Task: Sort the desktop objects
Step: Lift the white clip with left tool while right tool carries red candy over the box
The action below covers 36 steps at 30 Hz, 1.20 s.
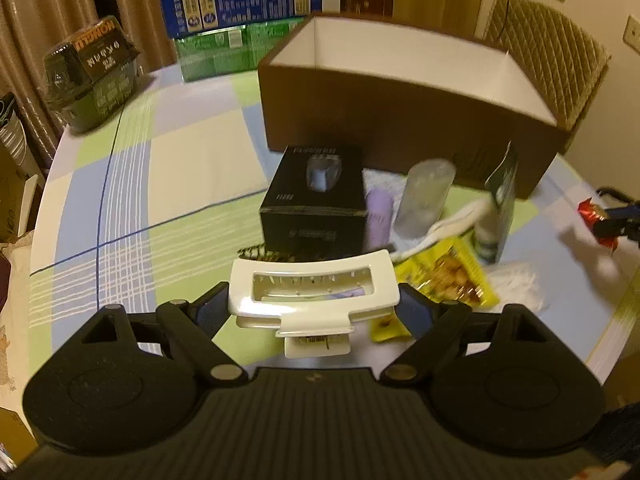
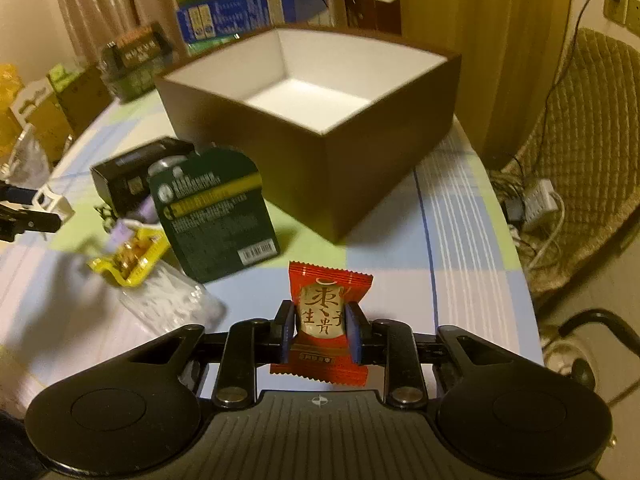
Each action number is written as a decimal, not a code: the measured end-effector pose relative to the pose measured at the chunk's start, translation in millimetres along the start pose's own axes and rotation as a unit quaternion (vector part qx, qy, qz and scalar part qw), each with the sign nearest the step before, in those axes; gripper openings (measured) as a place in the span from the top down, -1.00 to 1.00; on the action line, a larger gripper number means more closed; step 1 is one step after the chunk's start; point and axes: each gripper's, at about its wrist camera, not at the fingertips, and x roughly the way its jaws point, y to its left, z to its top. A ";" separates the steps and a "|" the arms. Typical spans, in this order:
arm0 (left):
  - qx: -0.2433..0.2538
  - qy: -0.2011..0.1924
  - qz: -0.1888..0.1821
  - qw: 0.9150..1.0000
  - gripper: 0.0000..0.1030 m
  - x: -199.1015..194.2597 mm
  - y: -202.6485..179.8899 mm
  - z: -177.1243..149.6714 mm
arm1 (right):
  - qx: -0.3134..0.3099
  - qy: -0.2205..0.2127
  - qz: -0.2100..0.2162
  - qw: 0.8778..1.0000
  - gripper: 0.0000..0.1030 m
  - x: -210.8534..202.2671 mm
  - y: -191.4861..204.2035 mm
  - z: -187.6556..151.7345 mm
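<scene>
— Left to right, status?
— Left gripper point(image 1: 314, 306) fingers clamped on white hair clip point(image 1: 314, 288), raised above worktop point(image 1: 120, 184). Right gripper point(image 2: 320, 330) fingers clamped on red candy point(image 2: 322, 320).
— Brown box point(image 2: 384, 168)?
— Visibly empty. Black box point(image 1: 316, 200), green packet point(image 2: 216, 216), yellow snack point(image 1: 448, 276) unsorted. Barely begun, by judgement.

The left tongs point(image 1: 314, 300) are held level and raised above the worktop point(image 1: 180, 152), with the blue-padded fingers point(image 1: 210, 312) spread wide and pressed against both ends of a white clip point(image 1: 312, 288). The right tongs point(image 2: 320, 330) are likewise held off the worktop, their fingers point(image 2: 354, 332) drawn close together and clamped on both sides of a red candy packet point(image 2: 322, 320).
</scene>
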 end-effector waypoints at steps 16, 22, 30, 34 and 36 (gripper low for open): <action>0.028 -0.056 -0.025 0.998 -0.64 -26.5 -30.8 51.1 | 0.003 -0.066 0.074 0.995 0.54 -48.8 -8.3 42.7; 0.052 -0.083 -0.046 0.994 -0.64 -12.0 -40.5 100.6 | -0.010 -0.098 0.066 0.993 0.54 -55.0 -8.0 78.2; 0.067 -0.102 -0.069 0.990 -0.64 24.7 -53.2 170.2 | -0.035 -0.121 0.046 0.991 0.54 -23.2 -4.9 137.4; 0.077 -0.087 -0.079 0.990 -0.64 55.8 -62.0 194.9 | -0.038 -0.108 0.035 0.993 0.54 8.9 -5.9 161.4; 0.081 -0.074 -0.081 0.991 -0.64 72.6 -64.7 202.2 | -0.039 -0.095 0.028 0.994 0.54 27.0 -8.0 170.8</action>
